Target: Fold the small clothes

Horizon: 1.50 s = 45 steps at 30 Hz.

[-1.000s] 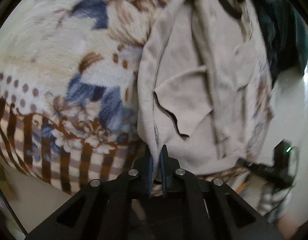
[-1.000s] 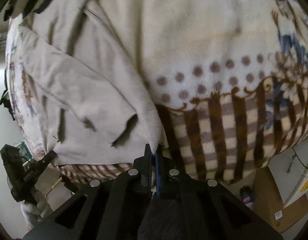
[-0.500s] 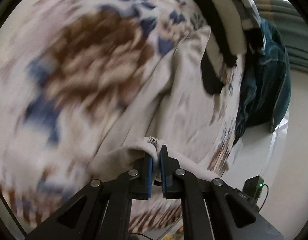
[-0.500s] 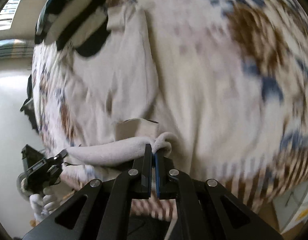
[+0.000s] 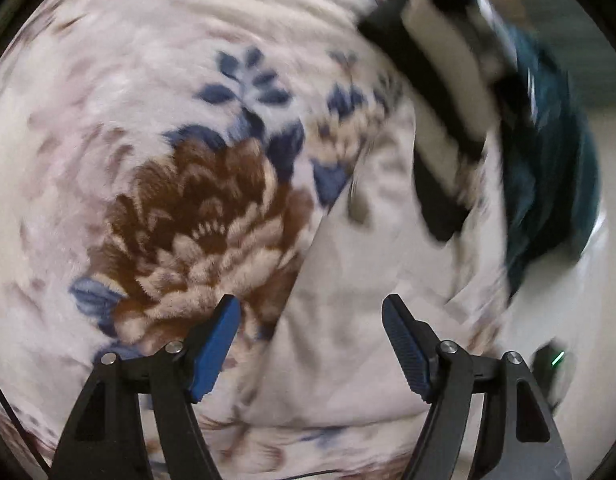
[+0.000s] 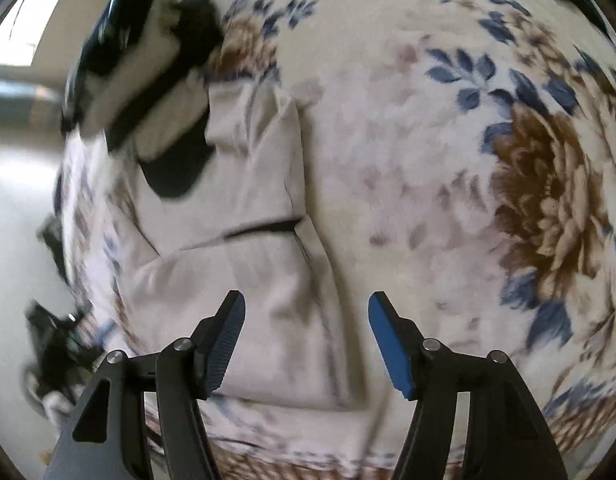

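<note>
While both grippers were clamped on the near hem of the garment a second ago, they now stand with jaws spread wide and nothing between them, so the fold has been released.

The floral blanket (image 5: 156,152) fills most of both views and serves as the work surface. A striped black-and-white garment (image 5: 439,92) and a dark teal one (image 5: 555,168) lie in the upper right of the left wrist view, awaiting handling.

The beige garment (image 6: 260,240) lies flat on the blanket, in the lower centre of both views, doubled over on itself with a fold line across its middle. It appears in the left wrist view as well (image 5: 367,320).

The left gripper (image 5: 309,344) hovers above the garment's left edge; the right gripper (image 6: 306,340) hovers above its right edge.

Judgement: one fold is complete. A further fold or smoothing pass may follow.
</note>
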Motion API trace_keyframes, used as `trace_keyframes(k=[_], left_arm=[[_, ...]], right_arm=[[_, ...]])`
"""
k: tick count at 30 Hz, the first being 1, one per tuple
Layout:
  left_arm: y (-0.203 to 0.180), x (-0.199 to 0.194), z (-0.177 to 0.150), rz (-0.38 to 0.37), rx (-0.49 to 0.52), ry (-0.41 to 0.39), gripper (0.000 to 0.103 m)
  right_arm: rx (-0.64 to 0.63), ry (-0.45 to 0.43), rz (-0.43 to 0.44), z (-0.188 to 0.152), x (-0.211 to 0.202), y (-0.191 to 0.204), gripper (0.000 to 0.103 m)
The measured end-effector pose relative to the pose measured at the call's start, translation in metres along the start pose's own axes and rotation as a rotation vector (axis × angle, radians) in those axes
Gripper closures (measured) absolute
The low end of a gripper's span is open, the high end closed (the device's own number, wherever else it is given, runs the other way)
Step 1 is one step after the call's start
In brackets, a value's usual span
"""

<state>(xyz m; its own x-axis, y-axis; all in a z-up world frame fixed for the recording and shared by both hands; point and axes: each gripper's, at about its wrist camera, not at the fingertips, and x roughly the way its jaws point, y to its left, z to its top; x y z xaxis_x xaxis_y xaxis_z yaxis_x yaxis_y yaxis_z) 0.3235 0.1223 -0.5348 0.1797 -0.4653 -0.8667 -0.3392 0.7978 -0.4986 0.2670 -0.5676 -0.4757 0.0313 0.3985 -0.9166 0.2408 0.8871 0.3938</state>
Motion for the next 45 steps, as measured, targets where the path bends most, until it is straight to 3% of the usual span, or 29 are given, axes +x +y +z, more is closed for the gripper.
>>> trace_keyframes(k=[6,7,8,9,10,13,15,17,18,19,20,21,22,23,27,29,31,32,33,34,35,36,38,45], left_arm=[[-0.015,0.040,0.014,0.090,0.064,0.023,0.033],[-0.018,0.042,0.018,0.101,0.077,-0.013,0.055],[-0.021,0.041,0.020,0.093,0.085,-0.036,0.085],[-0.024,0.044,0.024,0.080,0.096,-0.045,0.100],[-0.027,0.045,0.024,0.087,0.119,-0.048,0.099],[-0.030,0.053,0.026,0.140,0.154,-0.018,0.098],[-0.031,0.055,0.033,0.155,0.142,0.022,0.095],[-0.040,0.043,0.045,0.153,0.146,0.015,0.082],[-0.045,0.036,0.050,0.140,0.155,-0.004,0.067],[-0.054,0.028,0.059,0.107,0.175,-0.034,0.044],[-0.064,0.022,0.071,0.093,0.198,-0.060,0.035],[-0.070,0.022,0.081,0.094,0.212,-0.075,0.033],[-0.079,0.024,0.096,0.098,0.236,-0.085,0.033],[-0.085,0.029,0.108,0.103,0.261,-0.077,0.033],[-0.115,0.079,0.160,0.217,0.394,0.000,0.033],[-0.127,0.098,0.170,0.255,0.464,0.026,0.033],[-0.138,0.115,0.175,0.285,0.558,0.049,0.035],[-0.142,0.118,0.175,0.288,0.583,0.050,0.064],[-0.144,0.121,0.174,0.294,0.615,0.054,0.100],[-0.145,0.120,0.172,0.277,0.625,0.055,0.101],[-0.146,0.117,0.171,0.259,0.633,0.049,0.101],[-0.147,0.111,0.169,0.244,0.641,0.035,0.101],[-0.146,0.095,0.163,0.227,0.640,0.005,0.102],[-0.150,0.025,0.135,0.149,0.614,-0.121,0.102]], right_arm=[[-0.030,0.033,-0.025,0.015,0.025,0.004,0.038],[-0.020,0.025,-0.023,0.020,0.030,0.007,0.043],[-0.018,0.010,-0.030,0.025,0.052,0.031,0.066],[-0.020,-0.021,-0.073,0.032,0.069,0.049,0.083],[-0.024,-0.037,-0.101,0.033,0.082,0.067,0.096],[-0.031,-0.091,-0.137,0.038,0.087,0.085,0.100],[-0.035,-0.077,-0.169,0.042,0.101,0.099,0.100],[-0.026,-0.014,-0.160,0.049,0.119,0.112,0.100],[-0.018,0.007,-0.149,0.054,0.119,0.113,0.099],[-0.011,0.007,-0.138,0.062,0.119,0.117,0.098],[-0.011,-0.021,-0.130,0.072,0.110,0.121,0.092],[-0.019,-0.043,-0.129,0.079,0.104,0.124,0.085],[-0.029,-0.067,-0.126,0.091,0.097,0.129,0.063],[-0.035,-0.083,-0.116,0.104,0.093,0.134,0.049],[-0.069,-0.055,-0.121,0.175,0.111,0.162,0.048],[-0.099,-0.033,-0.151,0.202,0.130,0.179,0.048],[-0.153,0.018,-0.224,0.227,0.152,0.195,0.048],[-0.179,0.044,-0.241,0.234,0.161,0.202,0.048],[-0.208,0.071,-0.245,0.240,0.169,0.210,0.048],[-0.225,0.086,-0.261,0.243,0.174,0.216,0.055],[-0.237,0.094,-0.281,0.244,0.177,0.222,0.082],[-0.238,0.097,-0.279,0.245,0.178,0.225,0.093],[-0.223,0.078,-0.270,0.246,0.175,0.232,0.099],[-0.194,-0.032,-0.198,0.229,0.136,0.254,0.100]])
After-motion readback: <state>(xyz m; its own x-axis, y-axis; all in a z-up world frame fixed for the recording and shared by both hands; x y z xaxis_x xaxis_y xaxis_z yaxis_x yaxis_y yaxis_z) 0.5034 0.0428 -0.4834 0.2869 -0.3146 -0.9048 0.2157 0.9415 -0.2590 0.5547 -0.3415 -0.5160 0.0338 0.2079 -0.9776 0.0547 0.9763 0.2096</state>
